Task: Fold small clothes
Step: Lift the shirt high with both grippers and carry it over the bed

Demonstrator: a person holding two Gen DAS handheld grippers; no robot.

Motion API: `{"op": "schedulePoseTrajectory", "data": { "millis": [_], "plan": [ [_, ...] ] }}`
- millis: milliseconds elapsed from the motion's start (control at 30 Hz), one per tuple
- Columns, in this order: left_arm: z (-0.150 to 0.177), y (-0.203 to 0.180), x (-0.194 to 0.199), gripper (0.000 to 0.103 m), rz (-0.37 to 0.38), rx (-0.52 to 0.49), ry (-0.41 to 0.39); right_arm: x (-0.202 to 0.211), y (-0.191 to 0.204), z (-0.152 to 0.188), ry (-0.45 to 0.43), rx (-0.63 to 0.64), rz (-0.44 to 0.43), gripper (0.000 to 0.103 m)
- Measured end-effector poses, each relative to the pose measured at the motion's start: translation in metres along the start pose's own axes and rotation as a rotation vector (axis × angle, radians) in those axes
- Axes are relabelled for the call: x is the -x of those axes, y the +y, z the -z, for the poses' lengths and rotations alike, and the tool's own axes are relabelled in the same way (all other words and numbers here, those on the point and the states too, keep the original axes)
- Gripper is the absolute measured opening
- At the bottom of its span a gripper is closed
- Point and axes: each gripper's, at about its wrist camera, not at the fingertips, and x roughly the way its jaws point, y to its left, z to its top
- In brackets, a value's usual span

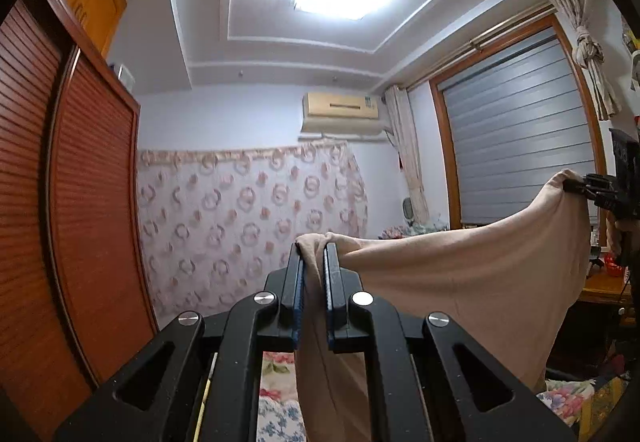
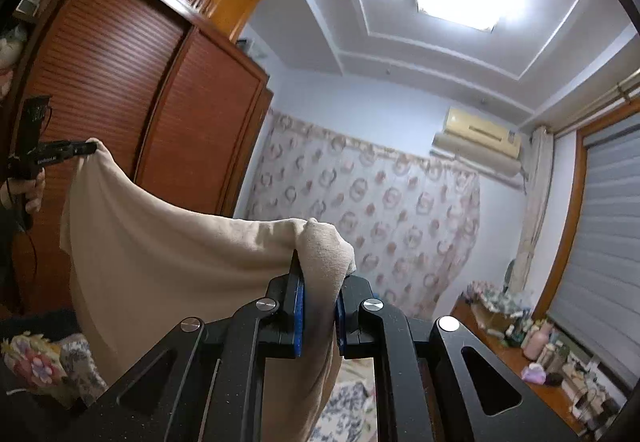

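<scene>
The soft beige cloth garment (image 1: 460,282) hangs in the air between both tools. The left gripper (image 1: 313,254) pinches one top corner; the right gripper (image 2: 320,274), out at three o'clock, pinches the other. I think both should stay level and tight so it hangs flat.

The plain beige soft knitted garment (image 1: 460,282) hangs in the air, and nothing carries it from below. One upper corner is bunched and pinched at the left side, the other upper corner (image 2: 320,242) at the right side. The top edge sags in a shallow curve between the two corners. The cloth below falls in loose vertical folds, smooth, without print.
</scene>
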Motion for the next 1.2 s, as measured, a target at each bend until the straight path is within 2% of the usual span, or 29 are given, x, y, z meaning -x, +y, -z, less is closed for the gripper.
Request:
{"op": "schedulePoseTrajectory", "data": {
  "millis": [200,300,367,467,633,733,800,900,1100,1200],
  "plan": [
    [-0.003,0.001,0.002,0.009,-0.012,-0.009,-0.041,0.021,0.004,-0.002,-0.021,0.026,0.018,0.012],
    [-0.006,0.001,0.005,0.009,-0.001,-0.01,-0.037,0.007,0.002,0.011,-0.01,0.03,0.018,0.012],
    [-0.011,-0.001,0.009,0.009,-0.002,-0.013,-0.046,-0.019,0.009,0.024,-0.007,0.035,0.01,0.012],
    [-0.015,-0.005,0.007,0.009,-0.006,-0.016,-0.047,-0.031,0.012,0.028,-0.003,0.046,0.016,0.012],
    [-0.006,-0.006,-0.014,0.009,-0.023,-0.019,-0.013,-0.045,0.012,0.032,0.03,0.04,0.022,0.012],
    [0.01,-0.004,-0.042,0.009,-0.042,-0.025,0.032,-0.064,0.009,0.039,0.065,0.043,0.031,0.012],
    [0.03,-0.003,-0.066,0.009,-0.055,-0.025,0.079,-0.087,0.005,0.051,0.105,0.033,0.025,0.012],
    [0.081,0.003,-0.12,0.009,-0.06,-0.008,0.19,-0.133,0.003,0.082,0.182,0.022,-0.009,0.012],
    [0.189,0.01,-0.214,0.009,-0.065,0.042,0.383,-0.231,0.01,0.171,0.358,-0.024,-0.054,0.012],
    [0.226,0.007,-0.251,0.009,-0.06,0.052,0.451,-0.281,0.012,0.211,0.45,-0.051,-0.055,0.012]
  ]
}}
